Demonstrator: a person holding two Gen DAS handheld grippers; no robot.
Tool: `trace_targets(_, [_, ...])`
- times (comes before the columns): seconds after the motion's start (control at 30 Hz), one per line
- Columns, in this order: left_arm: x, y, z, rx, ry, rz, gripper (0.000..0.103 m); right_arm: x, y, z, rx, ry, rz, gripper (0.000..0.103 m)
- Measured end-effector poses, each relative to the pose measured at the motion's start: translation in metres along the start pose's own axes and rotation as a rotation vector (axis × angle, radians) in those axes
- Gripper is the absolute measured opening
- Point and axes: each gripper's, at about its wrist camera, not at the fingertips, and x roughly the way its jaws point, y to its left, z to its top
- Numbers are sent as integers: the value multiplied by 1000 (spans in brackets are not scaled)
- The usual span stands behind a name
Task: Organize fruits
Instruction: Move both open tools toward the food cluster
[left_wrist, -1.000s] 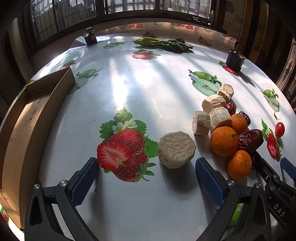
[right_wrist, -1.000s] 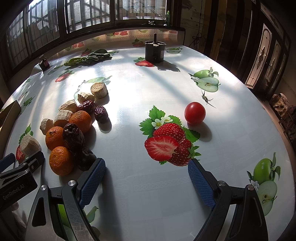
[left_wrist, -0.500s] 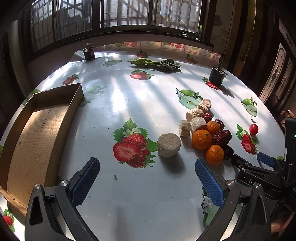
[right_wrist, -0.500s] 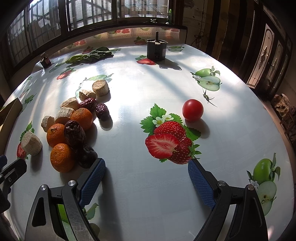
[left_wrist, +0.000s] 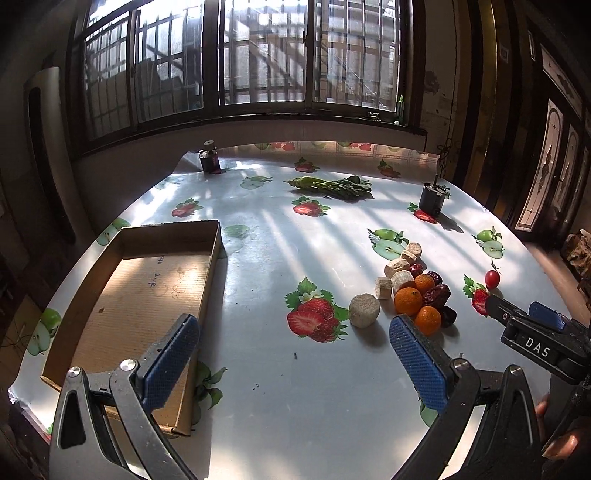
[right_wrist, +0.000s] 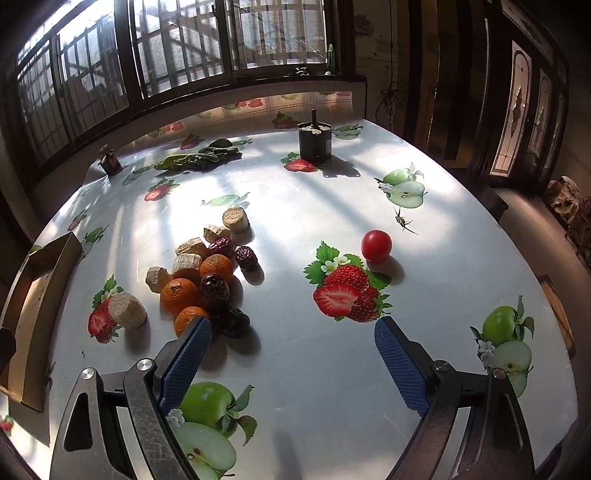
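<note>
A heap of oranges (left_wrist: 407, 301), dark dates (left_wrist: 437, 295) and beige sugarcane chunks (left_wrist: 402, 277) lies on the fruit-print table; it also shows in the right wrist view (right_wrist: 207, 280). One round chunk (left_wrist: 364, 315) lies apart, left of the heap. A red cherry tomato (right_wrist: 376, 245) lies alone to the right. An empty cardboard box (left_wrist: 140, 295) stands at the left. My left gripper (left_wrist: 293, 354) is open and empty, raised above the table's near side. My right gripper (right_wrist: 291, 356) is open and empty, near the heap.
Green leafy vegetables (left_wrist: 330, 184) lie at the far side. A dark cylinder (left_wrist: 431, 199) stands at the far right and a small dark jar (left_wrist: 209, 160) at the far left. The right gripper's tips show in the left wrist view (left_wrist: 532, 328).
Both grippers have risen and pulled back from the table, the left one much more. The box and the windows have come into view. The fruits have not moved.
</note>
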Motion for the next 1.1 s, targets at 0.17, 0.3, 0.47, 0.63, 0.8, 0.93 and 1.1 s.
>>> trace_targets(0.17, [-2,9,-3,-20,6,7,103,-39,18,-13,-3,-177,-38,93])
trace_targets(0.3, [1,12,-4,-31,27,2,103,-38,21,-11,-1,-152,-39,93])
trace_targets(0.47, [1,13,-5,-32,27,0,103,-30,19,-14,28,-78,-18,93])
trace_targets(0.63, [6,12,-10,-21,38,-5,103,-22,18,-20,36,-40,-12,93])
trace_targets(0.8, [9,7,-12,-13,47,-15,103,-20,17,-22,37,-30,-1,93])
trace_targets(0.93, [10,3,-13,-8,49,-16,103,-19,16,-22,37,-26,3,93])
trace_targets(1.1, [11,2,-14,-7,50,-16,103,-15,15,-25,44,-9,10,93])
